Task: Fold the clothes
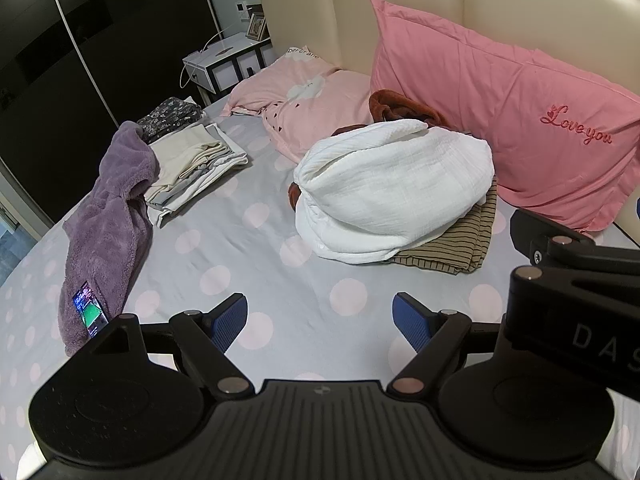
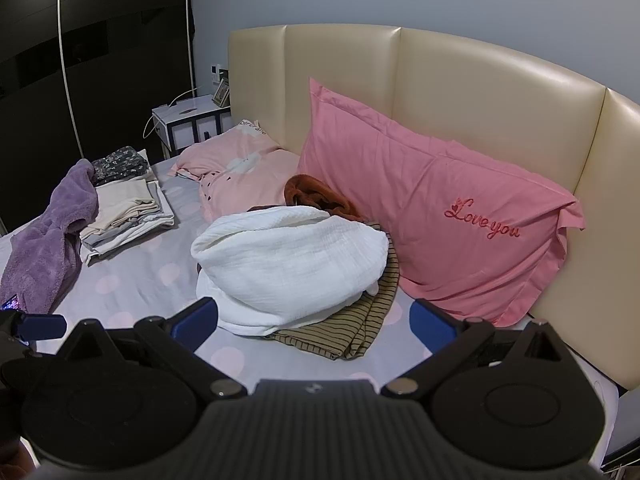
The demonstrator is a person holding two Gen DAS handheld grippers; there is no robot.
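Two hand-held grippers hang over the bed with their jaws spread wide, and neither one is grasping anything.

In the left wrist view, the left hand-held gripper [image 1: 320, 322] is released above the bare dotted bed sheet [image 1: 256, 256]. The unfolded heap lies ahead of it and a little to the right: a white garment [image 1: 394, 192] bundled on top of a striped garment [image 1: 456, 246], with a rust-brown garment [image 1: 400, 108] behind them, against the pink pillow [image 1: 520, 128]. Far ahead to the left there is a folded stack [image 1: 192, 168], and a purple fleece garment [image 1: 108, 216] lies loose beside it with a phone [image 1: 90, 308] on its near end. The body of the right hand-held gripper [image 1: 576, 280] shows at the right edge.

In the right wrist view, the right hand-held gripper [image 2: 314, 320] is also released. The white garment [image 2: 288, 264] is just ahead, between its fingers, and the striped garment [image 2: 352, 328] comes out from under it, very near the hand-held gripper.

I judge the step in hand is to take the next piece from the heap. The white garment is on top, so it should go first. It is better to pinch one outer layer at an edge or corner, not the whole bundle, so that the striped garment stays down. One hand-held gripper can lift and the other can then find a second corner. After that the cloth should be spread flat on the free sheet near the left hand-held gripper, well apart from the folded stack and the phone.
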